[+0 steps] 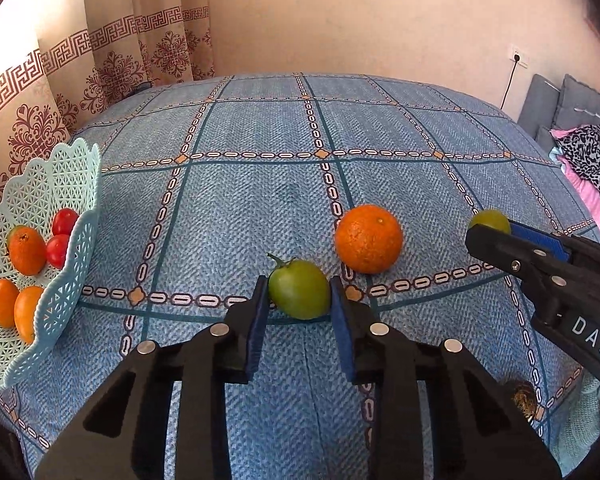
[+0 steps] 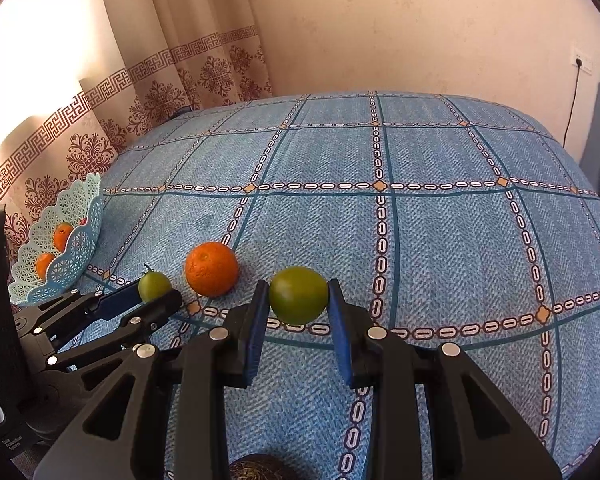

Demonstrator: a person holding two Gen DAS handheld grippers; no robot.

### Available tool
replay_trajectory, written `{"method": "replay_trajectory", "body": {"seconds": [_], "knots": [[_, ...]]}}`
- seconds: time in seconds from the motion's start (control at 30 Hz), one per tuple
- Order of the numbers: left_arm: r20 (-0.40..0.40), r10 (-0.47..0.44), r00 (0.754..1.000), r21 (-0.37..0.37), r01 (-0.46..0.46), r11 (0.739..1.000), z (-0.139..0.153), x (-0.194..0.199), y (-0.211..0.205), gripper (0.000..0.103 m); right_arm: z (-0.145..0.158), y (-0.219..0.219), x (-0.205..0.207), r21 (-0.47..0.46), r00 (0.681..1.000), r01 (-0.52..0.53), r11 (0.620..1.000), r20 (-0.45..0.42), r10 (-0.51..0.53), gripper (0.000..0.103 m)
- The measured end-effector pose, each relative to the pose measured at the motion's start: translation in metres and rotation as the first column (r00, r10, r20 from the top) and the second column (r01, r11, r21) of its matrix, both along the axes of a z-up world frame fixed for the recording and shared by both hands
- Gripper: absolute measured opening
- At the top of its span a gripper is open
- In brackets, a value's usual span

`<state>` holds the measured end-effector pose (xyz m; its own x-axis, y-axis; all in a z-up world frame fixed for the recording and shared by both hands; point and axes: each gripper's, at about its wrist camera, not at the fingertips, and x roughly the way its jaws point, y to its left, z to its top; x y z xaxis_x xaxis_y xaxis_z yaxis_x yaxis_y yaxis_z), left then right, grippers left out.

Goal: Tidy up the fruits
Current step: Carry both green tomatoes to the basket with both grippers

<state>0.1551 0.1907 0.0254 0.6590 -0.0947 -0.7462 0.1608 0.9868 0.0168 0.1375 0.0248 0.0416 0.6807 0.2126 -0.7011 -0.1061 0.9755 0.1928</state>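
Left wrist: basket [image 1: 66, 168] holds oranges [image 1: 27, 250], tomatoes [image 1: 62, 236]

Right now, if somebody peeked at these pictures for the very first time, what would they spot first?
Probably the two green tomatoes, each sitting between a pair of black tongs with blue pads: the stemmed green tomato in the left tongs, the smooth green tomato in the right tongs. Between them a big orange lies on the blue checked cloth, and a lacy basket of fruit stands at the left edge.
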Motion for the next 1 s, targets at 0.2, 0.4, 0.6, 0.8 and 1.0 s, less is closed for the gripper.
{"method": "replay_trajectory", "body": {"seconds": [0.2,0.4,0.6,0.8,1.0], "knots": [[0.031,0.013,0.999,0.008,-0.013,1.000,0.004,-0.008,0.000,0.031,0.000,0.003,-0.001,-0.025,1.000,0.010,1.000,0.013,-0.010,0.030],[0.071,0.029,0.997,0.018,-0.031,0.999,0.011,-0.019,0.001,0.031,0.000,0.006,-0.002,-0.048,1.000,0.012,0.999,0.025,-0.011,0.030],[0.105,0.047,0.993,0.025,-0.050,0.998,0.019,-0.027,0.001,0.031,0.000,0.008,-0.003,-0.048,1.000,0.011,0.999,0.027,-0.010,0.030],[0.134,0.074,0.988,0.018,-0.077,0.997,0.026,-0.030,0.007,0.031,0.000,0.010,-0.005,-0.047,0.999,0.000,0.999,0.034,0.002,0.030],[0.167,0.102,0.981,0.013,-0.106,0.994,0.034,-0.035,0.016,0.031,0.001,0.008,-0.008,-0.019,0.999,-0.010,1.000,0.038,0.010,0.030]]}}
